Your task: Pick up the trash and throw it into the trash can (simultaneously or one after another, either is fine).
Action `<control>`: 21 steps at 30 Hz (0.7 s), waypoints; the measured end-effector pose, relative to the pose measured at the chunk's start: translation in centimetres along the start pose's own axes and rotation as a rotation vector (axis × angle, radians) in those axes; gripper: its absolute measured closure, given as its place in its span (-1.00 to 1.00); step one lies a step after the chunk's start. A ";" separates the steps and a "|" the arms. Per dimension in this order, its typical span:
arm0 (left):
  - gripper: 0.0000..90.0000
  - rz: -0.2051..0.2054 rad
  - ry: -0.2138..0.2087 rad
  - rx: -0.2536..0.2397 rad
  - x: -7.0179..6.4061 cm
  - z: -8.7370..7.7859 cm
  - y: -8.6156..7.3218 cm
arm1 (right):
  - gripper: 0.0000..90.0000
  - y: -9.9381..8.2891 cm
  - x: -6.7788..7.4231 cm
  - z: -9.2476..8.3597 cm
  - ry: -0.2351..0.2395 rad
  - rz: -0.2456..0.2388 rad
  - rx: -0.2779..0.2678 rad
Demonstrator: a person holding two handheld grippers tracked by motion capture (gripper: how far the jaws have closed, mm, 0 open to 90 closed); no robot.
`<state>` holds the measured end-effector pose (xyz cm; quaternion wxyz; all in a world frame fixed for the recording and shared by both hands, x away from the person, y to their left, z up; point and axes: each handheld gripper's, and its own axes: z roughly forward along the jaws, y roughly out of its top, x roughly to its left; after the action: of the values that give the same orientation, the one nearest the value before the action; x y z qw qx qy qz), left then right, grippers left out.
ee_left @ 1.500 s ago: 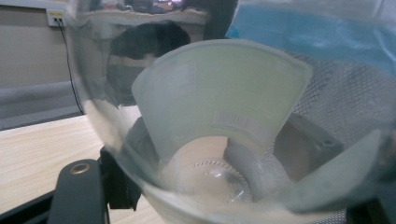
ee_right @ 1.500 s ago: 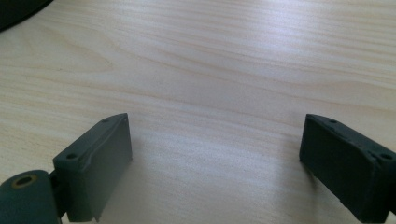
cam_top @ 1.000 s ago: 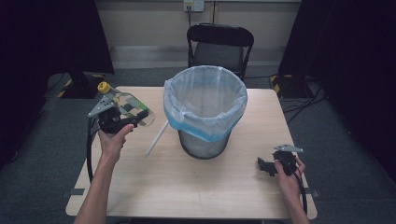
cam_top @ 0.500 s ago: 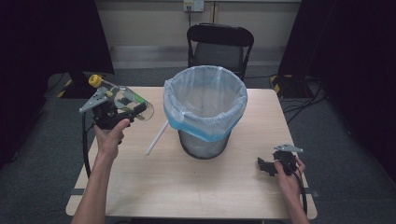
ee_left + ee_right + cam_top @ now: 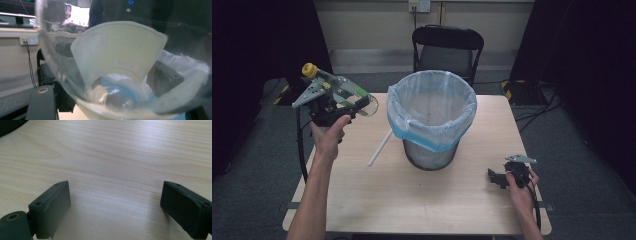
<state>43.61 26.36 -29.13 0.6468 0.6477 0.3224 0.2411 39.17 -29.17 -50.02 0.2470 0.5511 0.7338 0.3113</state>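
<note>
A clear plastic bottle point(image 5: 343, 91) with a yellow cap and a green label hangs in the air over the table's left edge, tilted, its base towards the bin. My left gripper point(image 5: 357, 102) is shut on it. In the left gripper view the bottle point(image 5: 117, 70) is pressed close to the camera between the black jaws of the left gripper point(image 5: 102, 95). A bin point(image 5: 432, 117) lined with a pale blue bag stands mid-table, to the right of the bottle. My right gripper point(image 5: 495, 179) rests open on the table at the front right. The right gripper point(image 5: 115, 207) has bare wood between its fingers point(image 5: 51, 207).
A white stick point(image 5: 380, 147) lies on the wooden table point(image 5: 422, 200) just left of the bin. A black chair point(image 5: 447, 47) stands behind the table's far edge. Dark curtains hang on both sides.
My left gripper has lifted the bottle higher above the table's left side. The right gripper has stayed still.
</note>
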 end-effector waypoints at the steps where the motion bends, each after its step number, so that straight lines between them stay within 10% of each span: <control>1: -0.37 0.000 0.000 0.000 0.0 0.0 0.0 | -0.82 0.0 0.0 0.0 0.000 0.000 0.000; 21: -0.37 0.066 -0.032 -0.061 -1.9 0.9 4.9 | -0.82 0.0 0.0 0.0 0.000 0.000 0.000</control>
<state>43.50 24.63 -24.16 0.6630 0.6418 0.2828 0.2617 39.17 -29.17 -50.02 0.2469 0.5511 0.7338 0.3112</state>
